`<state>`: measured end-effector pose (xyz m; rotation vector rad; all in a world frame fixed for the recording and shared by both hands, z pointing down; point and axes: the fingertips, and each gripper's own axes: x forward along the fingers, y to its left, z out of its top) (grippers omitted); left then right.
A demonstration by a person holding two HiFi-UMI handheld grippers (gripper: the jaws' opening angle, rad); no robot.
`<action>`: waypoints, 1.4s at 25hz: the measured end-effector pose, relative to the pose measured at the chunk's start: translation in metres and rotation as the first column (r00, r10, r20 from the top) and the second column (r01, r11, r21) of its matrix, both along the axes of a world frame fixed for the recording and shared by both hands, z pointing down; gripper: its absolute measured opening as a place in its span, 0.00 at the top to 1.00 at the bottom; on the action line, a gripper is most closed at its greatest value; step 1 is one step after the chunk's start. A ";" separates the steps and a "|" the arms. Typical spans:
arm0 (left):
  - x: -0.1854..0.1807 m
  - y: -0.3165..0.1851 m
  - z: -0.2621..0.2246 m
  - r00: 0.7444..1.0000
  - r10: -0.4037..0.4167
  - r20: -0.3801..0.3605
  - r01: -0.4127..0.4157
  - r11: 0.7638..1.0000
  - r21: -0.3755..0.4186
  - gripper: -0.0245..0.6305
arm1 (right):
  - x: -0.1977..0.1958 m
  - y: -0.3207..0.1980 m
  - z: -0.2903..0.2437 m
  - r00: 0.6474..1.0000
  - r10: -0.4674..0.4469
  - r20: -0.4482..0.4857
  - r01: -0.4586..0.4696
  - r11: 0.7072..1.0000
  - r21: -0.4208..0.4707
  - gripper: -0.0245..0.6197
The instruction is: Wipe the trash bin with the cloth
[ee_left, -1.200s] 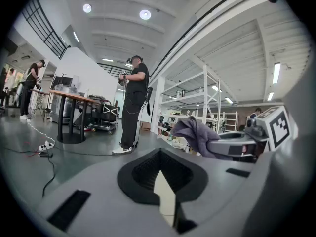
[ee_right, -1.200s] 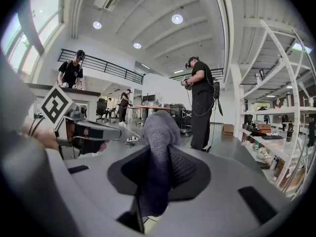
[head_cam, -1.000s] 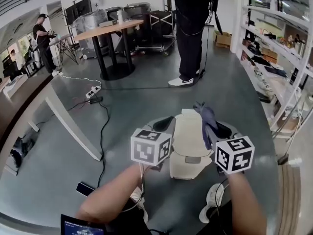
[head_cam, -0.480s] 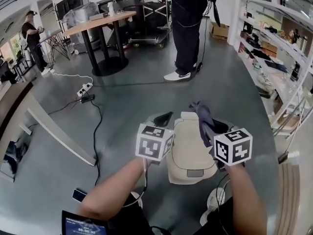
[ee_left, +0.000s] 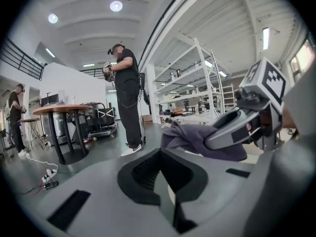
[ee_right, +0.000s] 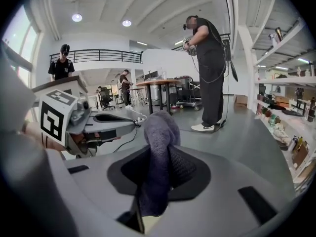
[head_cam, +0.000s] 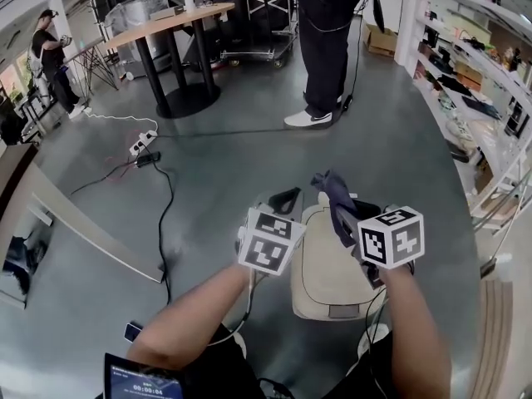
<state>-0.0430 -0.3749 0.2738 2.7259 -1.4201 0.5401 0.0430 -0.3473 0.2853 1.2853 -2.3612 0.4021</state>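
Hanging from the right gripper point(ee_right: 159, 174), the purple cloth point(ee_right: 157, 132) is pinched between closed jaws, one bunched end standing above them. It looks soft, light and limp, and is best held in a thick fold so it presses flat. The cloth sits over the far top of the cream trash bin point(head_cam: 328, 277), which stands on the grey floor point(head_cam: 208, 173). The bin appears to be smooth, rigid, light plastic and may slide under pressure, so steadying at its rim is advised. The left gripper point(head_cam: 283, 201), just beside the bin's left edge, has jaws drawn together on nothing.
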 end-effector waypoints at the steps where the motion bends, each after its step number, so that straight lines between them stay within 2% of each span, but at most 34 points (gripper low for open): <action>1: -0.001 -0.004 0.002 1.000 0.003 -0.001 -0.003 1.000 -0.007 0.97 | -0.003 -0.004 0.005 1.000 -0.009 -0.016 0.009 1.000 -0.017 0.82; 6: 0.001 -0.020 0.016 0.999 0.036 -0.024 -0.037 0.998 -0.055 0.97 | -0.014 -0.019 0.035 0.988 -0.068 -0.141 0.056 0.995 -0.088 0.82; 13: 0.010 -0.032 0.019 0.996 0.069 -0.059 -0.074 0.993 -0.089 0.97 | -0.012 -0.032 0.057 0.973 -0.077 -0.219 0.038 0.983 -0.178 0.82; 19: 0.012 -0.034 0.018 0.993 0.078 -0.084 -0.086 0.992 -0.091 0.97 | -0.019 -0.034 0.063 0.940 -0.096 -0.329 0.038 0.983 -0.178 0.82; 22: 0.006 -0.036 0.019 0.995 0.072 -0.070 -0.077 0.994 -0.073 0.97 | -0.020 -0.034 0.065 0.940 -0.099 -0.327 0.040 0.983 -0.181 0.82; 27: 0.002 -0.036 0.026 0.995 0.059 -0.085 -0.070 0.989 -0.127 0.97 | -0.012 -0.038 0.066 0.955 -0.086 -0.283 0.031 0.980 -0.195 0.82; 35: 0.002 -0.036 0.028 0.993 0.058 -0.101 -0.072 0.986 -0.151 0.97 | 0.003 -0.044 0.068 0.961 -0.049 -0.274 -0.009 0.979 -0.206 0.82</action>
